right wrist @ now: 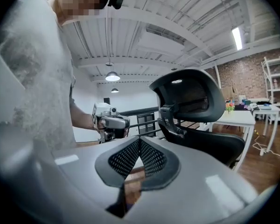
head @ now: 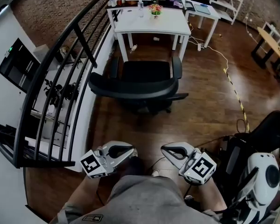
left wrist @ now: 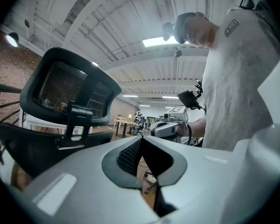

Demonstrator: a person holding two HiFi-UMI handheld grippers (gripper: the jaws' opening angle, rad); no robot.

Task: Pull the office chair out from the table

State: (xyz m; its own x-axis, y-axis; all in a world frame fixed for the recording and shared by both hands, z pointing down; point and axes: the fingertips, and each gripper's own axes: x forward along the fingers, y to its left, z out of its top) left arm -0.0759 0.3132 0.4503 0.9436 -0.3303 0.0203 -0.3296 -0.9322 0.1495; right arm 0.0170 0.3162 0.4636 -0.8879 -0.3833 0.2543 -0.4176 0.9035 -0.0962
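The black office chair (head: pixel 140 85) stands on the wood floor, a little back from the white table (head: pixel 151 22), its back rest toward me. Both grippers hang close to my body, well short of the chair and touching nothing. My left gripper (head: pixel 131 152) is shut and empty, its tip turned right. The right gripper (head: pixel 164 149) is also shut and empty, its tip turned left toward the other one. In the left gripper view the jaws (left wrist: pixel 141 141) meet, with the chair (left wrist: pixel 70 92) at left. In the right gripper view the jaws (right wrist: pixel 140 141) meet, with the chair (right wrist: pixel 191 97) at right.
A black metal railing (head: pixel 60 78) runs along the left, close beside the chair. A yellow-black striped strip (head: pixel 235 92) and a white cable lie on the floor at right. A white and black machine (head: pixel 261 171) stands at lower right. The table top holds a flower pot (head: pixel 155 9) and bottles.
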